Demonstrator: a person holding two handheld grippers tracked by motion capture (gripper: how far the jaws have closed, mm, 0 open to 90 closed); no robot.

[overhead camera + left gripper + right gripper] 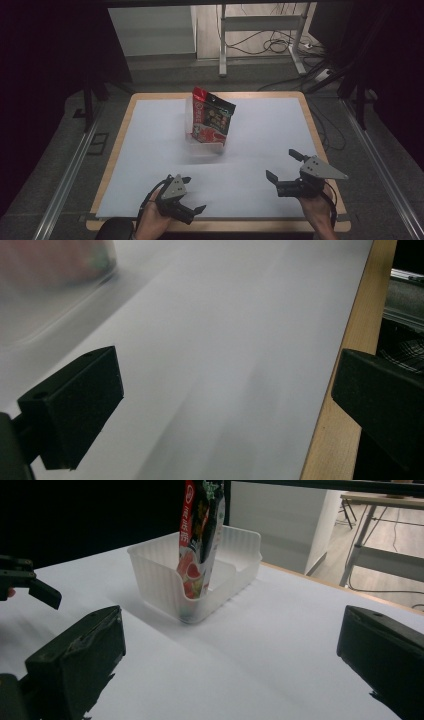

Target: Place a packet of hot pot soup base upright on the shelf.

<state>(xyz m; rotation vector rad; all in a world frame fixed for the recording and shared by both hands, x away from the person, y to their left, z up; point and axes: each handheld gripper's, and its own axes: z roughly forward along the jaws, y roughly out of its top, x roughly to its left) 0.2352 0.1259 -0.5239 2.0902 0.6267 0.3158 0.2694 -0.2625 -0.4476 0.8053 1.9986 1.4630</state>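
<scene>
I've got the left gripper (191, 194) low at the lower left of the high view, fingers spread wide, holding nothing. The right gripper (284, 165) at lower right is just as wide open and empty. The snack bag (212, 119) stands upright in the clear bin (200, 575), centre of the bench (260, 130).

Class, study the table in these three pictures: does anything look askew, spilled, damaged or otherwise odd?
Only one thing: the snack packet stands on end in the clear plastic bin, leaning rather than upright and sticking out well above its rim. Nothing looks spilled or damaged. Both the left gripper and right gripper are open, empty, apart from it.
</scene>
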